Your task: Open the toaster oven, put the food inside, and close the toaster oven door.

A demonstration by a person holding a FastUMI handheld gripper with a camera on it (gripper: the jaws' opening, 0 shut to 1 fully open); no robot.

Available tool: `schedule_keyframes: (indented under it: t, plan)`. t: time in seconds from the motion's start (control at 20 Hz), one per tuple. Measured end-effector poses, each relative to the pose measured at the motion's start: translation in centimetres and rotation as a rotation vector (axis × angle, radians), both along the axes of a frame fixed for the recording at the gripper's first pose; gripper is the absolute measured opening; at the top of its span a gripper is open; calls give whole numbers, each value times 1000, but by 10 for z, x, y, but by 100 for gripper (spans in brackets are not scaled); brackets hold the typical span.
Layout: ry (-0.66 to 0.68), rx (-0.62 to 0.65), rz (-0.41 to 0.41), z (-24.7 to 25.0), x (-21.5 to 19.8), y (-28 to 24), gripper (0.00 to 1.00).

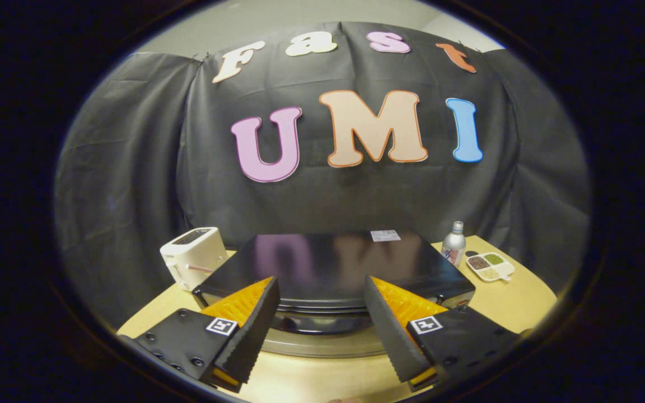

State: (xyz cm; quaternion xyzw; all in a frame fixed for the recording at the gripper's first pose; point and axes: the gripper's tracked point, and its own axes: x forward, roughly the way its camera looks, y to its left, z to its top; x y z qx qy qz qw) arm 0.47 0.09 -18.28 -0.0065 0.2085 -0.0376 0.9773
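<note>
My gripper (321, 330) hangs above and in front of the toaster oven (333, 268), looking down on its glossy black top. The fingers (252, 330) are spread apart and grasp nothing; between them I see the curved metal bar at the oven's front, which I take to be the door handle (322, 342). The door looks closed, so I judge the opening step is not yet begun.

The oven sits mid-surface (515, 305). A white slot toaster (194, 263) stands just beside its left rear corner. A small bottle (453, 243) stands near the right rear corner, and a divided dish (490, 267) with grains or seeds in its compartments lies just beyond the bottle. I cannot make out the food meant for the oven.

Risks from here:
- The handle is rounded and shiny. If I clench off-centre or too shallowly, the fingers may slip off as the door swings.
- Pulling straight out rather than following the hinge arc could drag the whole oven forward on the surface, toward the edge.
- If the oven shifts sideways, it could knock the slot toaster or the bottle; the bottle is tall and narrow and would likely tip.
- From this high angle the door face is hidden, so I may misjudge the handle's depth.
</note>
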Motion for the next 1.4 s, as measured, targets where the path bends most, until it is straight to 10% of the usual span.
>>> schedule_keyframes:
  t: [1.4]
  plan:
    - [148, 17, -12, -16, -22, -10, 97]
